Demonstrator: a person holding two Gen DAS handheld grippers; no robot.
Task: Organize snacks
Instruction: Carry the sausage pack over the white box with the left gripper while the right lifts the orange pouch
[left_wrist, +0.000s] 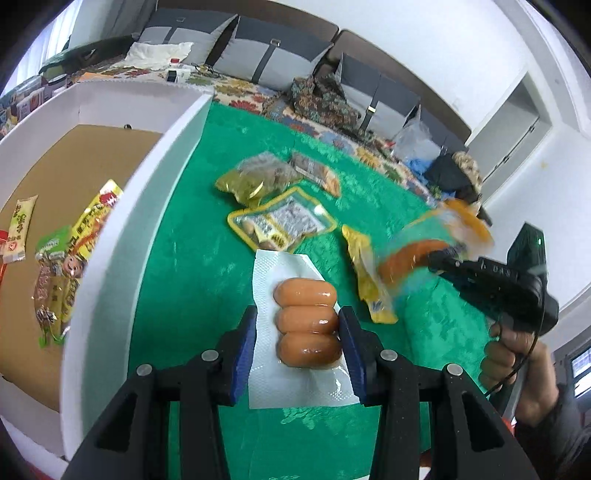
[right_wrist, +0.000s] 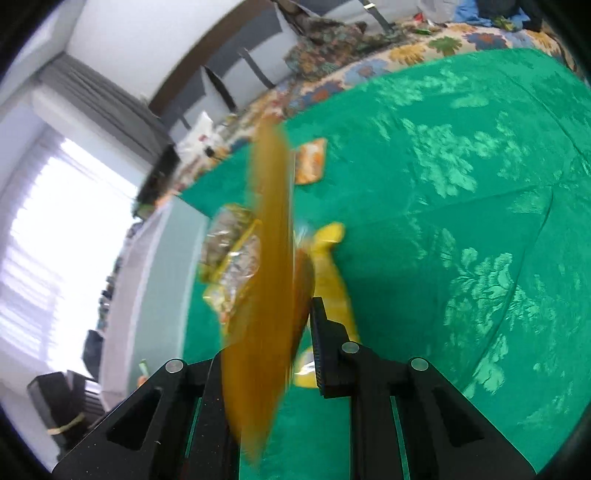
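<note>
Between your left gripper's (left_wrist: 297, 350) blue pads, at the lower centre of the left wrist view, sits the sausage pack (left_wrist: 306, 325): three sausages stacked in a clear pouch, clamped by the pads on either side. Its long axis runs up the frame, away from you along the fingers, with the white sealed flap toward the upper end.

What matters for the next move is the white box (left_wrist: 122, 236), which fills the left half of that same frame. Its near wall curves from upper centre down to the lower left, just beside your left fingers, and several snack packets (left_wrist: 66, 266) already lie on its brown floor. So the drop point lies to the left of the pack, over that wall, and your left hand is clearly the nearer one.

Your right gripper (left_wrist: 436, 258) shows at the right of the left wrist view, well apart from the box, closed on an orange snack bag (right_wrist: 266, 295) that is blurred and hanging edge-on between the fingers in the right wrist view. It looks raised above the green cloth (right_wrist: 461, 221), but the blur leaves the height uncertain.

Loose packets (left_wrist: 280, 221) lie on the cloth at the centre of the frame.

Judging by this, the left pack likely goes in first, carried sideways and lifted enough for its flap to pass the wall.
</note>
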